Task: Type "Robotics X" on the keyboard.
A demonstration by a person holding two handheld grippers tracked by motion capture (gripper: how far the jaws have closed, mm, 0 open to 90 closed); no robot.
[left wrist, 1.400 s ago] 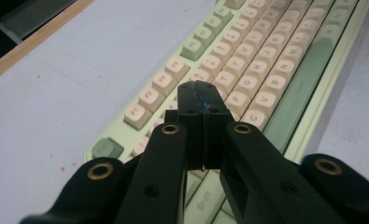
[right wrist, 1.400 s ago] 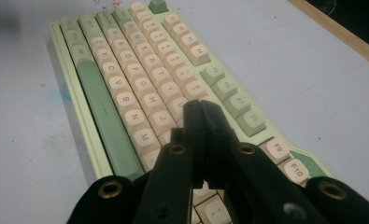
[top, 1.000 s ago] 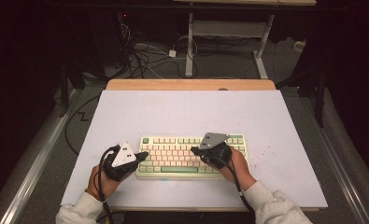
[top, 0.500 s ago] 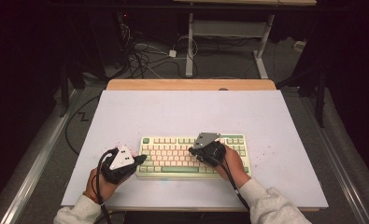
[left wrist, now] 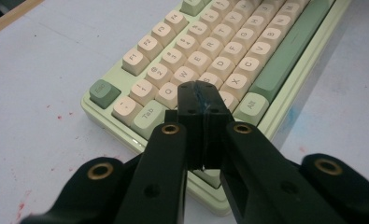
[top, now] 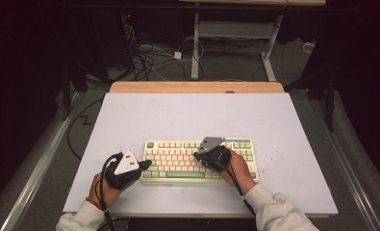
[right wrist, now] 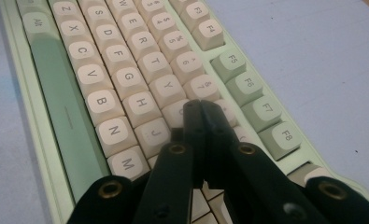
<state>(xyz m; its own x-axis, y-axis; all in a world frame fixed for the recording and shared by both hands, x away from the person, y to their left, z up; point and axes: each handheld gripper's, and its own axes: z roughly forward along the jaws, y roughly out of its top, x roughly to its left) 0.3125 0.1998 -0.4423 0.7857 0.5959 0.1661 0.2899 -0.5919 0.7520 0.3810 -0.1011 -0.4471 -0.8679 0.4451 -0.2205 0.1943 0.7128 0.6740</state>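
Note:
A pale green keyboard (top: 197, 156) with cream keys lies near the table's front edge. My left gripper (top: 146, 164) is shut, its tips at the keyboard's left end. In the left gripper view the closed jaws (left wrist: 201, 95) rest over the keys of the keyboard (left wrist: 210, 51) near the A and Caps Lock area. My right gripper (top: 197, 156) is shut too, its tips over the middle keys. Seen from the right gripper view, its closed tips (right wrist: 200, 108) sit on the keyboard (right wrist: 126, 84) around the U and I keys. Nothing is held in either.
The white tabletop (top: 192, 115) has small red specks around the keyboard and a wooden strip (top: 197, 87) along its far edge. Cables (top: 149, 53) and a desk frame (top: 235, 33) stand on the dark floor beyond.
My right gripper has shifted slightly left over the keys. The left gripper has stayed at the keyboard's left end.

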